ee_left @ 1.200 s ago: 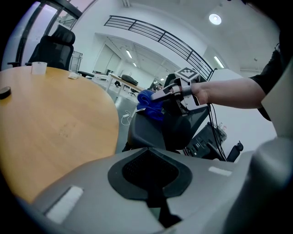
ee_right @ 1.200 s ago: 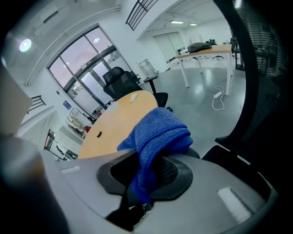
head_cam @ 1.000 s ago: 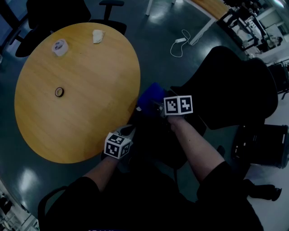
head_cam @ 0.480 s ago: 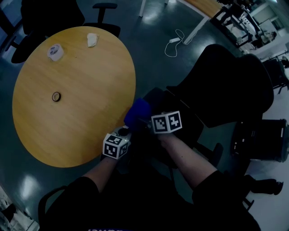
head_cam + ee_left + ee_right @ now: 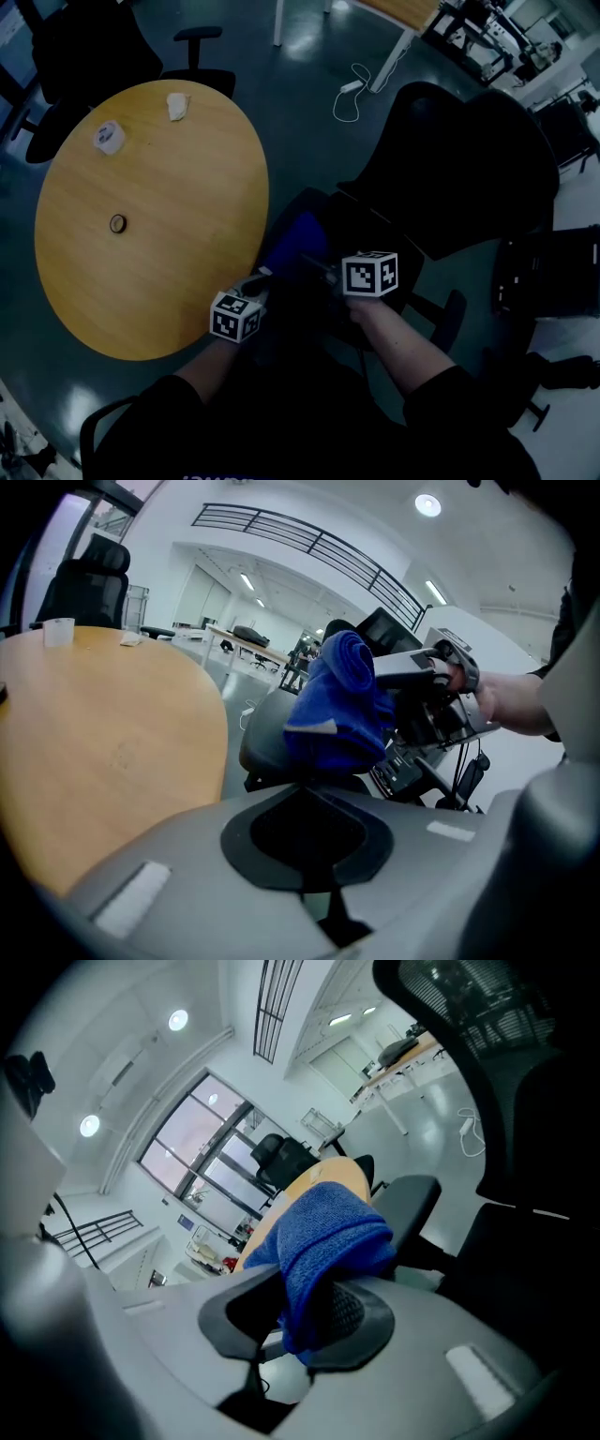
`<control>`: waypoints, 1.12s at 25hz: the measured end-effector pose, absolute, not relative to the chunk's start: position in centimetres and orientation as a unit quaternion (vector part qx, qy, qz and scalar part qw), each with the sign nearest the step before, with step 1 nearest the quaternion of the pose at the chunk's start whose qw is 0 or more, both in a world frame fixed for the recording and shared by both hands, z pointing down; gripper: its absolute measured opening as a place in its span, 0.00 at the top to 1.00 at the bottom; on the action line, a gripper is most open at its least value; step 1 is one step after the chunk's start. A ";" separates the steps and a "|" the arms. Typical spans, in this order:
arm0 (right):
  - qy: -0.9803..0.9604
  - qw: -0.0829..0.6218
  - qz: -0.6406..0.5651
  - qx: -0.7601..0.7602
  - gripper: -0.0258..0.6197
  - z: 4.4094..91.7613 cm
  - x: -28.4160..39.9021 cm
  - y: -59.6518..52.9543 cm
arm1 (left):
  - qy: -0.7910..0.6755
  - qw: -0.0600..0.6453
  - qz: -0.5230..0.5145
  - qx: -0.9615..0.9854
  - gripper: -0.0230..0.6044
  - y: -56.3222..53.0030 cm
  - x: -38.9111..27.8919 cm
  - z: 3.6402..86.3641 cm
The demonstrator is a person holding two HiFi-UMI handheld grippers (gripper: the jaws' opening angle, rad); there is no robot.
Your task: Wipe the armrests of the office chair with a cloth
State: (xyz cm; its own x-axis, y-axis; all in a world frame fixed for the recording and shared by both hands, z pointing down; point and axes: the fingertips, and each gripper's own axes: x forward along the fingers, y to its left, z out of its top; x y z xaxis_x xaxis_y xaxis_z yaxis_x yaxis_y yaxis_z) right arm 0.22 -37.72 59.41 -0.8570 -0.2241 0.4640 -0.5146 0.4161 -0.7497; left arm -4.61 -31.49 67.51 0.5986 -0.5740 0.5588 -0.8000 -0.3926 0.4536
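The cloth (image 5: pixel 323 1241), a folded blue one, is pinched in the right claw (image 5: pixel 305 1309), whose jaws stand narrow with the fabric bunched between the pads. In the head view, over the last second this claw has carried the cloth back along the near armrest (image 5: pixel 267 742) of the office chair (image 5: pixel 469 159), from its far end toward the person. It now hangs close ahead of the left claw (image 5: pixel 302 794). That claw has hardly shifted; its jaws sit drawn together on nothing, beside the edge of the round surface (image 5: pixel 141 234).

In the left gripper view the cloth's lower fold sits at the armrest pad. Whether it presses on the pad or hangs just clear, I cannot tell. This looks like one wiping pass drawn back. The far armrest probably remains to be wiped.
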 end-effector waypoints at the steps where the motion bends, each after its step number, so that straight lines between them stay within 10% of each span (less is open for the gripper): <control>1: -0.827 0.135 0.494 0.234 0.82 59.2 1.5 -38.8 | -0.421 0.357 0.161 0.818 0.94 -31.6 -4.6 67.4; 10: -0.815 0.131 0.474 0.307 0.82 61.8 9.7 -51.6 | -0.479 0.349 0.175 0.786 0.94 -32.9 -6.1 67.1; 28: -0.814 0.116 0.507 0.258 0.83 63.6 2.5 -42.1 | -0.445 0.346 0.169 0.809 0.94 -32.8 -5.4 67.9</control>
State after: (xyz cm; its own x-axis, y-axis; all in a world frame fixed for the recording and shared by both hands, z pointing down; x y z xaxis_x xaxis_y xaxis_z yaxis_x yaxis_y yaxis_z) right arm 2.53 -42.13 63.60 -0.8403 -0.3019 0.4503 -0.5374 0.3538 -0.7655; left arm -5.42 -32.84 67.93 0.5471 -0.6020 0.5816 -0.8364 -0.3650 0.4089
